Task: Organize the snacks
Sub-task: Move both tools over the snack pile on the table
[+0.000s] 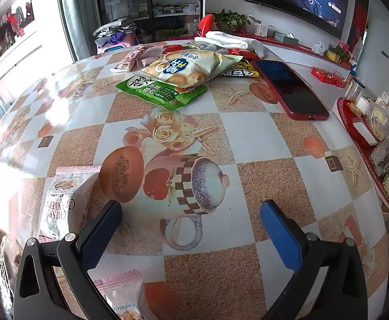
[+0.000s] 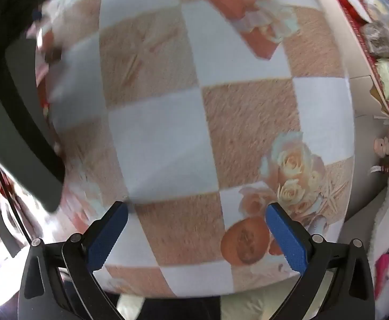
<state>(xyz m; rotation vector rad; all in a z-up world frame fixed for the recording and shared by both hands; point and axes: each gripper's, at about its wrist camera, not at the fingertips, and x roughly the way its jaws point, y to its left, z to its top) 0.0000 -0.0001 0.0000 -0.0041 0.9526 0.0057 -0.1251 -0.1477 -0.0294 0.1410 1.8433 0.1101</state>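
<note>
Left gripper (image 1: pixel 191 210) fingers fully spread, empty, over surface (image 1: pixel 247 133) | right gripper (image 2: pixel 197 210) likewise | snack bags (image 1: pixel 183 72) heaped at 12 o'clock, unsorted | red tray (image 1: pixel 354 133) at 3 o'clock, likely destination

From my left view, the tabletop (image 1: pixel 247 138) carries a heap of snack bags (image 1: pixel 183 72) at its far side, one bag lying on another. A phone (image 1: pixel 290 88) lies just right of that heap. A tray (image 1: pixel 354 138) crowded with packets sits off the tabletop's right edge. Near me, one wrapped snack (image 1: pixel 61 202) lies just left of my left claw (image 1: pixel 191 210), another wrapped packet (image 1: pixel 125 298) below it. My right claw (image 2: pixel 197 210) hangs over bare tabletop, the tray far right.
</note>
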